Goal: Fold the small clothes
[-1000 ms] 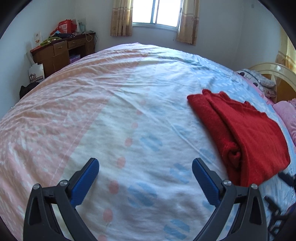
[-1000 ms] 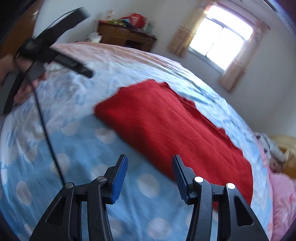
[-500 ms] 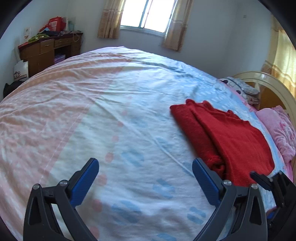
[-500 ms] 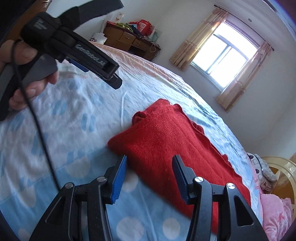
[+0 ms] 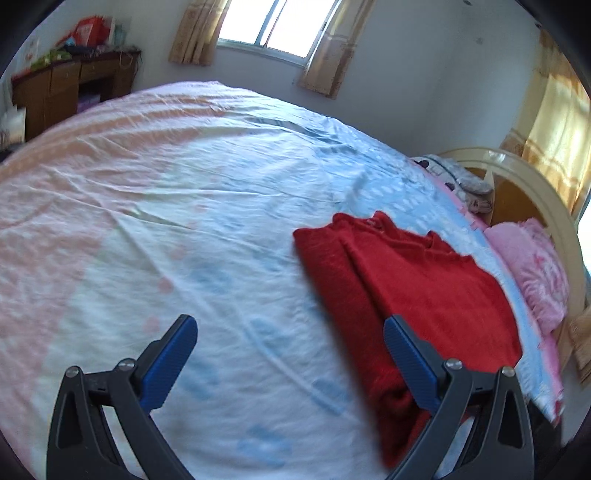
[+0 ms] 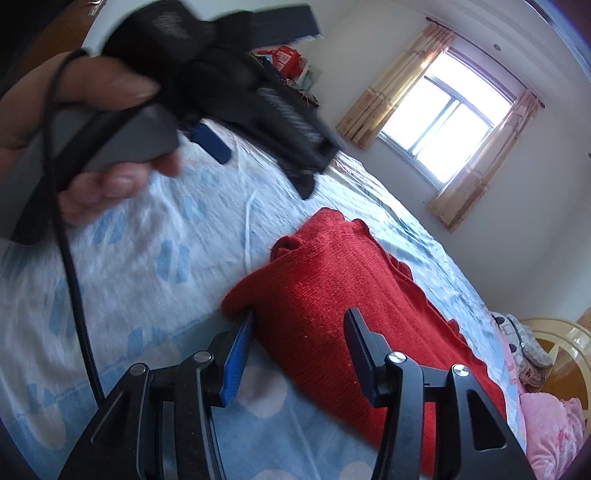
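Right now my right gripper sits wide open w/ the red sweater's folded corner between its fingers, left gripper also wide, over the bedsheet

Wooden desk far left, curtained window, pink pillow by headboard

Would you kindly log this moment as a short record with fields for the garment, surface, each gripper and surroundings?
garment: red knit sweater, partly folded, lying flat
surface: bed sheet, pink on one side, blue-patterned on the other
left gripper: open, holding nothing, its right finger over the sweater's near edge
right gripper: open, fingers straddling the sweater's near corner, not closed on it
surroundings: window, wooden desk, pink pillow
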Demonstrator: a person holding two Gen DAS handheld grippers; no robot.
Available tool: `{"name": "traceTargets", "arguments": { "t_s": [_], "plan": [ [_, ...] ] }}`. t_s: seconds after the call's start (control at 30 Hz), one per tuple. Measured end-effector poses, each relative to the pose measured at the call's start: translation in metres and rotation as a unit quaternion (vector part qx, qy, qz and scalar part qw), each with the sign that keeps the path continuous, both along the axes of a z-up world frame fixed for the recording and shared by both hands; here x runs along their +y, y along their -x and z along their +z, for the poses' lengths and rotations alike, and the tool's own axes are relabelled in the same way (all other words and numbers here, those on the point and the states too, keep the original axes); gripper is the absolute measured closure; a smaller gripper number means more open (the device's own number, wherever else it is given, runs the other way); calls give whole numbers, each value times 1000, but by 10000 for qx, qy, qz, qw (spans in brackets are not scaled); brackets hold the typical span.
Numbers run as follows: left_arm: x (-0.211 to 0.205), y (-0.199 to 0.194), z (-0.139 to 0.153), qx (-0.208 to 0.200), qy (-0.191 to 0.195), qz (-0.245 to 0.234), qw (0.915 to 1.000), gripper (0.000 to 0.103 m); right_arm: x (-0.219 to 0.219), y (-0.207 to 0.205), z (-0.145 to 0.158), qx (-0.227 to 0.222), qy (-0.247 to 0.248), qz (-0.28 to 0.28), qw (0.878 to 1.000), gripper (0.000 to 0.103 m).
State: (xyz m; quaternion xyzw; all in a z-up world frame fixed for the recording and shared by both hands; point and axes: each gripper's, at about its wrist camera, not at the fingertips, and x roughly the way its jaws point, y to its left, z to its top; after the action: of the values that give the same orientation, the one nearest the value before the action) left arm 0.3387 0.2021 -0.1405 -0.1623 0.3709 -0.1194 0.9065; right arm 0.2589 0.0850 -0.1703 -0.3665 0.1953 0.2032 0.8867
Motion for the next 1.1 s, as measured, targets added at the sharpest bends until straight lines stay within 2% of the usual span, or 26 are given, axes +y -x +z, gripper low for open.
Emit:
{"name": "traceTargets", "arguments": {
  "t_s": [0.13,0.4,0.53,0.6,0.67,0.8,0.87,0.93,1.03,1.1],
  "plan": [
    [-11,-11,-1,41,136,-56,9999,0,1,6,-2,-136,51,-11,9999,52],
    [-39,-38,-2,98,-166,-288,9994,0,1,8,-4,-210,-29,-43,9998,52],
    [-40,-51,-4,110,-116,-188,9997,0,1,8,-4,-173,-97,-46,9998,52],
    [-42,-56,-7,144,-69,-233,9996,2,1,8,-5,-191,-90,-49,9998,52],
    [-47,-59,-10,217,-160,-264,9993,11,1,9,-5,-207,-84,-56,9997,52],
    [-51,-56,-11,177,-312,-262,9990,18,3,5,-4,-93,-78,-47,9999,53],
    [-51,-56,-11,178,-349,-239,9989,25,3,-3,0,119,-157,-42,9998,56],
    [-52,-56,-12,170,-374,-243,9989,26,2,-7,2,263,-242,-44,9994,67],
    [-54,-57,-13,167,-418,-270,9986,35,4,-3,-1,199,-193,-20,9996,80],
    [-55,-57,-13,146,-409,-337,9985,43,8,1,-4,93,-101,3,9999,84]
  ]
}}
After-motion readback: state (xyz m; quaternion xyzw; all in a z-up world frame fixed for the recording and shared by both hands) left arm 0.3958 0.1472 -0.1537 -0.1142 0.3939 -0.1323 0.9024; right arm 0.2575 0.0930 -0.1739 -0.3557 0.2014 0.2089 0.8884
